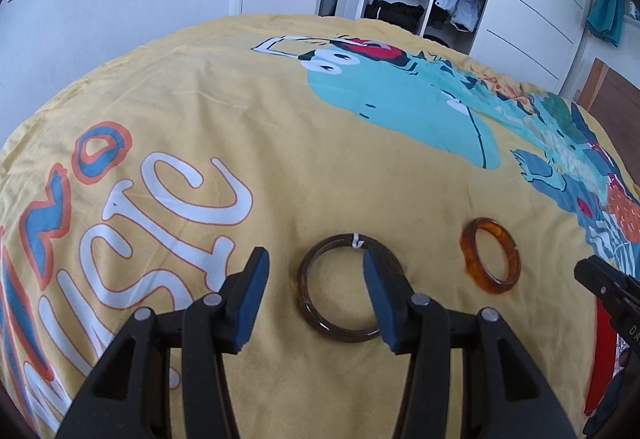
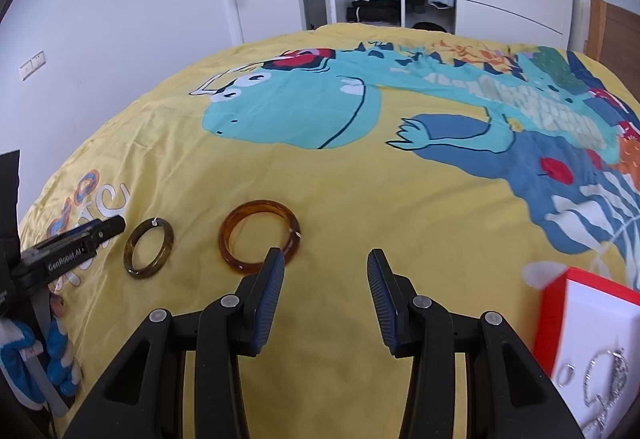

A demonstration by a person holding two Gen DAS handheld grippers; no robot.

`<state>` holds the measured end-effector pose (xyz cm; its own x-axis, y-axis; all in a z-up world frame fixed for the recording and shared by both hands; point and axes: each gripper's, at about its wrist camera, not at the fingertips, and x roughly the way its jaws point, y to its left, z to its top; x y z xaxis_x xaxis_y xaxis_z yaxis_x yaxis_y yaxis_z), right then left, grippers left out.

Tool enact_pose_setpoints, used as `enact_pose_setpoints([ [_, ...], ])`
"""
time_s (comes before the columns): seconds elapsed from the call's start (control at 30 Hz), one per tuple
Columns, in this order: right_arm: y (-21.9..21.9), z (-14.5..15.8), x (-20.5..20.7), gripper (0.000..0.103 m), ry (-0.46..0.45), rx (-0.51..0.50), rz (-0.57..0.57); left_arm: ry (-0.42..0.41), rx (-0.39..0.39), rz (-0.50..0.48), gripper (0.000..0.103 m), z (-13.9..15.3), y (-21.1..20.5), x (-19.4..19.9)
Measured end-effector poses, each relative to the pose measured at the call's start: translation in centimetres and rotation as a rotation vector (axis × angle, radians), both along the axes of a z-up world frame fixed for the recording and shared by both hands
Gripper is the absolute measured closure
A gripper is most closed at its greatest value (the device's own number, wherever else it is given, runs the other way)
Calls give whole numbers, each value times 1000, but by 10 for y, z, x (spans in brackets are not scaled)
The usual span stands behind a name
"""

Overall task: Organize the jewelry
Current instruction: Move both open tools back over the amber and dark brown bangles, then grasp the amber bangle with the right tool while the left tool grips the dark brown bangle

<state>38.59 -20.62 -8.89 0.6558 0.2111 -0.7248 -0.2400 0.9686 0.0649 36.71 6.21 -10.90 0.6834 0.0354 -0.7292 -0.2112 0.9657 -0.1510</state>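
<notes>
open left claw (image 1: 316,273) straddles dark bangle (image 1: 347,331), amber bangle (image 1: 491,255) beside.

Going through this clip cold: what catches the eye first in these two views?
Two bangles lie flat and apart on the yellow cartoon-dinosaur bedspread: a dark brown bangle under the open left gripper, and an amber bangle just ahead-left of the open right gripper. A red-rimmed white jewelry box holding silver pieces sits at the right wrist view's lower right.
</notes>
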Motion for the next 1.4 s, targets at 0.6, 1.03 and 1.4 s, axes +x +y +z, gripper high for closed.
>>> enact_pose_setpoints([
  [0.6,27,-39,35,60,45,12,8,68,-52,-3,56,-34,6,11],
  [1.03,43,-60,51,63,86,-20,16,100,-94,-4,56,-44,15,16],
  [1.4,44,-72,58,70,90,-29,26,126,-5,-10,56,-49,4,22],
])
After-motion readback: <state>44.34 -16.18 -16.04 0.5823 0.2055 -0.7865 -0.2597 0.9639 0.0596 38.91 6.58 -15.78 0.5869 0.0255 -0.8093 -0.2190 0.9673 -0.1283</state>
